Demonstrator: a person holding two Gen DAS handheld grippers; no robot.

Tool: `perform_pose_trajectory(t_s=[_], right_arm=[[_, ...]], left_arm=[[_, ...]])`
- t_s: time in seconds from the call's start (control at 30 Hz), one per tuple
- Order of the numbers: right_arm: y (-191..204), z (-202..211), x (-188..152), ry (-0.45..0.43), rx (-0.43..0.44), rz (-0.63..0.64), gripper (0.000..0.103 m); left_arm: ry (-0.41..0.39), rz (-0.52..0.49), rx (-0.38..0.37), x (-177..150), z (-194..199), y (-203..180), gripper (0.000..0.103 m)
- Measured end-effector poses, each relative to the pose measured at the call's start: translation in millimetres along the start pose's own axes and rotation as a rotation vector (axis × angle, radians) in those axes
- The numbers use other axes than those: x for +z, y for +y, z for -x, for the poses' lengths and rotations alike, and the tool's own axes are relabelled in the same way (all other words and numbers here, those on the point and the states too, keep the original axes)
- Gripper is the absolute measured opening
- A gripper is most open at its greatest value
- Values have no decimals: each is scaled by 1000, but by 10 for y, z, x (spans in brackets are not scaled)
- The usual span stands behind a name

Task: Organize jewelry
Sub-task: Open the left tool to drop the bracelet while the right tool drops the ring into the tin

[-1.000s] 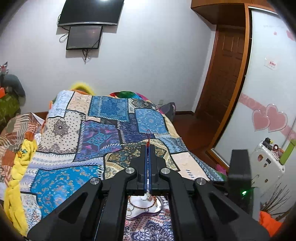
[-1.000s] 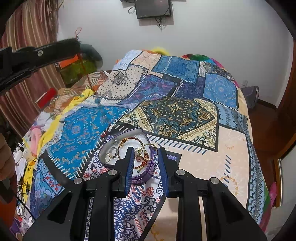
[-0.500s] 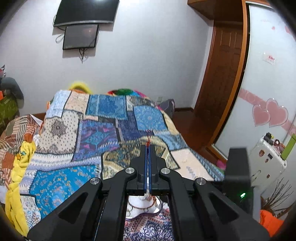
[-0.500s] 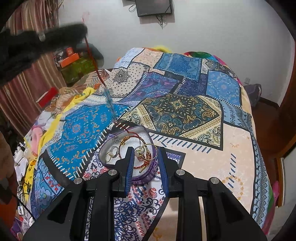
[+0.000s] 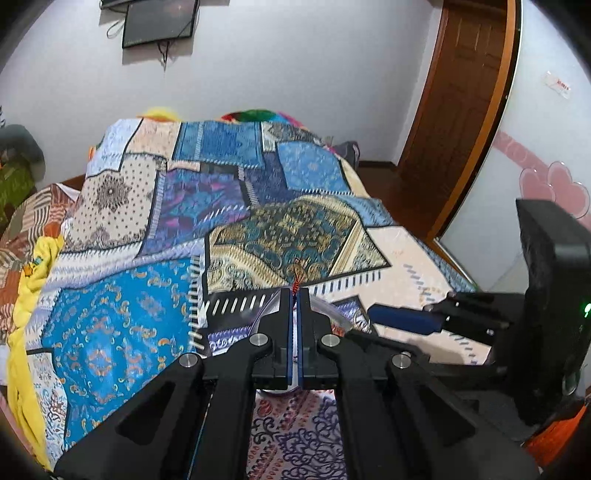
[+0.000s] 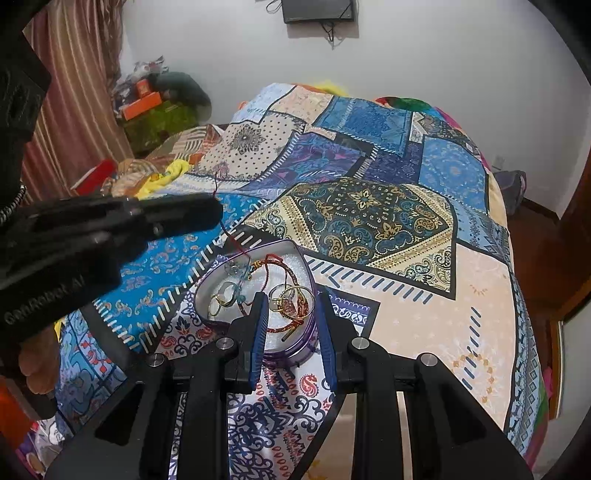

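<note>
A purple heart-shaped jewelry box (image 6: 308,282) sits on the patchwork bedspread (image 6: 369,218) and holds gold rings (image 6: 284,293), a red braided bracelet and other pieces. My left gripper (image 5: 294,290) is shut on a thin red cord bracelet (image 5: 295,282); in the right wrist view it (image 6: 218,210) hovers just left of and above the box, the cord (image 6: 236,245) trailing down into it. My right gripper (image 6: 291,299) is open, its fingers straddling the near edge of the box. The box rim (image 5: 328,308) peeks behind my left fingers.
The bed fills both views. Clutter and striped curtains (image 6: 74,92) stand at the left side. A wooden door (image 5: 465,103) and a wardrobe with pink hearts (image 5: 550,184) are on the right. A wall-mounted screen (image 5: 159,18) hangs at the far wall.
My left gripper has come down from high above the bed to just over the box, lowering the red cord into it. My right gripper has held still at the box.
</note>
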State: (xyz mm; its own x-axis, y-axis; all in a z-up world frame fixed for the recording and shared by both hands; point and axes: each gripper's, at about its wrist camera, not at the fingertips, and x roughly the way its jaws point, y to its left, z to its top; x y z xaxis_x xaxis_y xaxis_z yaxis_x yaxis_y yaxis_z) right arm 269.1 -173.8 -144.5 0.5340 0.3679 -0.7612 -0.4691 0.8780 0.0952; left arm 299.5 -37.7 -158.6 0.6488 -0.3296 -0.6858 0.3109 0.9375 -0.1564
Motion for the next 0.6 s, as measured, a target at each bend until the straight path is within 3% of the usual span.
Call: perform_pose_trajectory(t_s=[0.5,0.6], right_arm=[[92,-154,-25,34,-24,57,24],[96,-145,-29,36,-25,62,24]], left_arm=[[82,54,31,-156,-221,178,1],[100,59,37,-181,-240,194,8]])
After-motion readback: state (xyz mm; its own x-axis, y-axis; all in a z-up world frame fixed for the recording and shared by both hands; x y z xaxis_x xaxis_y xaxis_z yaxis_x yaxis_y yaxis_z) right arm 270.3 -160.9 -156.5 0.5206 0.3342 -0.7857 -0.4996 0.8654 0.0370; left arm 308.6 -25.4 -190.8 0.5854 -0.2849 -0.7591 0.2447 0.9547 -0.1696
